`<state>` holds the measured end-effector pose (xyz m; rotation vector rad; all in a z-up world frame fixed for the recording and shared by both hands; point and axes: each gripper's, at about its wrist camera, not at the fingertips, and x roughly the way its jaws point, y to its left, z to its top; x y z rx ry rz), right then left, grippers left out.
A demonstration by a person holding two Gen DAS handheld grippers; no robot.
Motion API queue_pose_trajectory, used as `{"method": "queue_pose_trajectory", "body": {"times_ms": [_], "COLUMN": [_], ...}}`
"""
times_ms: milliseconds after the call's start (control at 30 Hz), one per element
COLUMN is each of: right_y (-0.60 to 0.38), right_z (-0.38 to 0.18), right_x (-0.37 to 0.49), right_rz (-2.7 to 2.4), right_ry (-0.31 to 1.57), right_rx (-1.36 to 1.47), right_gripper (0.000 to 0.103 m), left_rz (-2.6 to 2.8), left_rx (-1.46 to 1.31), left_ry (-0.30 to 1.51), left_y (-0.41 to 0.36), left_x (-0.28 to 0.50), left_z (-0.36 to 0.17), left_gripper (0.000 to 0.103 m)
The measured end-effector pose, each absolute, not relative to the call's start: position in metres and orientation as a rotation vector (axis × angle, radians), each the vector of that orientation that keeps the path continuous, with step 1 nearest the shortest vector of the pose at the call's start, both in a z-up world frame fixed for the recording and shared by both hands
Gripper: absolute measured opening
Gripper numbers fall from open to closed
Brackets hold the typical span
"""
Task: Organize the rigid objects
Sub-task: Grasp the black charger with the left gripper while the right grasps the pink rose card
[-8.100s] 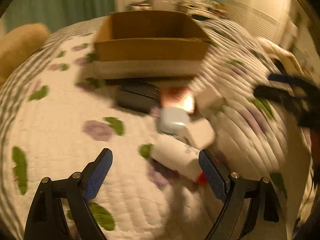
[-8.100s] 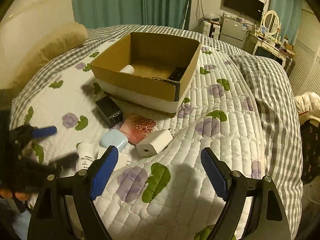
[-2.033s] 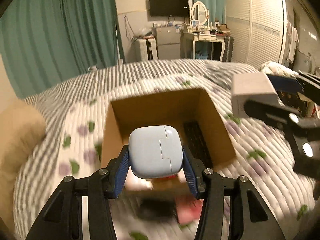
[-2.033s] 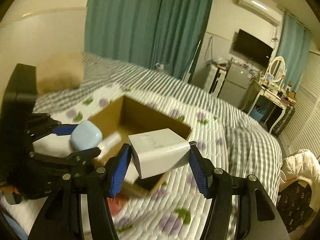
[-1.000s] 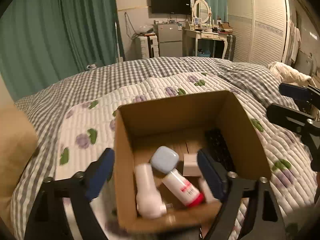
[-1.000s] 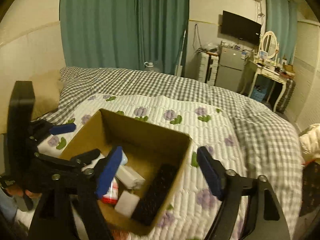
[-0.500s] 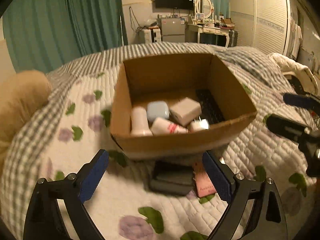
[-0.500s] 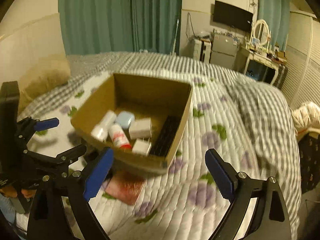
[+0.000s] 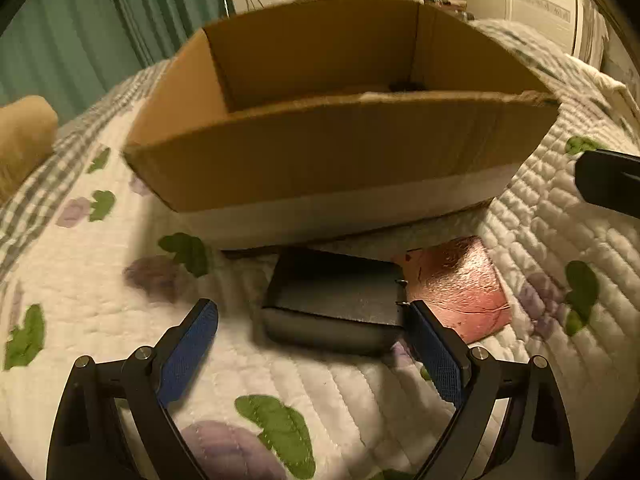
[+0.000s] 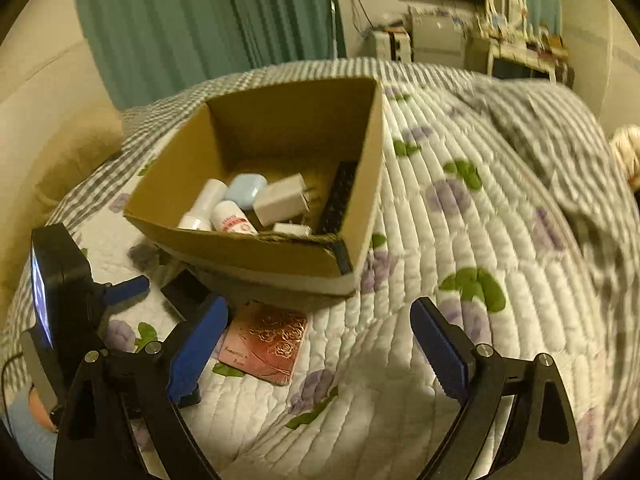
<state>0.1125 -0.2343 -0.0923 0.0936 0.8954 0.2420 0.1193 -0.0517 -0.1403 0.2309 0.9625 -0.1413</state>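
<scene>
Hovering low over the quilt (image 9: 100, 320), the left gripper (image 9: 316, 344) has its blue pads spread wide with nothing between them, and in the lower middle of the left wrist frame a black case (image 9: 336, 304) lies flat on the bedding just ahead of the fingertips. Touching the case's right edge sits a pink embossed card (image 9: 460, 288), lower right of centre. Filling the upper half of that view is the cardboard box (image 9: 340, 152), near wall facing the camera, its contents hidden from this low angle.

Over to the right wrist view: the right gripper (image 10: 320, 344) is wide open too and holds nothing, poised above bare quilt (image 10: 480, 208) in the lower part of the frame. The box (image 10: 248, 248) sits centre-left here, and from above you can see inside. A white bottle (image 10: 204, 204) lies at the left, a light blue earbud case (image 10: 246, 190) beside it, a red-labelled tube (image 10: 232, 218) against the near wall, a white charger (image 10: 282, 200) in the middle and a dark remote (image 10: 338, 196) along the right wall. A smaller white block by the near wall is too blurred to name.

Below the box, the pink card (image 10: 266, 342) lies on the quilt with the black case (image 10: 186, 294) to its upper left, and the left gripper (image 10: 120, 292) shows at the lower left edge, close to the case.
</scene>
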Motion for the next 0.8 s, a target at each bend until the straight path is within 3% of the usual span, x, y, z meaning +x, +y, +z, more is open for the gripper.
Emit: {"method": "queue_pose_trajectory", "body": {"times_ms": [67,133,300,533,800], "right_y": [-0.235,-0.233,-0.229,-0.212,-0.167], "right_z": [-0.098,-0.101,-0.100,-0.101,-0.134], "right_x": [0.115,0.117,0.117,0.119,0.146], "right_rz": [0.235,0.228,0.216,0.209,0.175], "right_ry": [0.913,0.922,0.926,0.955,1.122], "right_rx": [0.104,0.099,0.078,-0.018,-0.085], "right_gripper": [0.093,0.093,0.093,0.093,0.093], "left_rz": [-0.143,-0.186,-0.185,-0.072,0.018], "left_rx": [0.221,0.203,0.199,-0.023,-0.012], "left_ry": [0.967,0.973,0.950,0.907,0.829], "left_y": [-0.052,-0.053,-0.052,-0.004,0.011], "left_x": [0.125,0.126,0.121,0.097,0.087], "left_z": [-0.145,-0.146,-0.140,-0.111,-0.098], "left_gripper": [0.090,0.071,0.070,0.070,0.069]}}
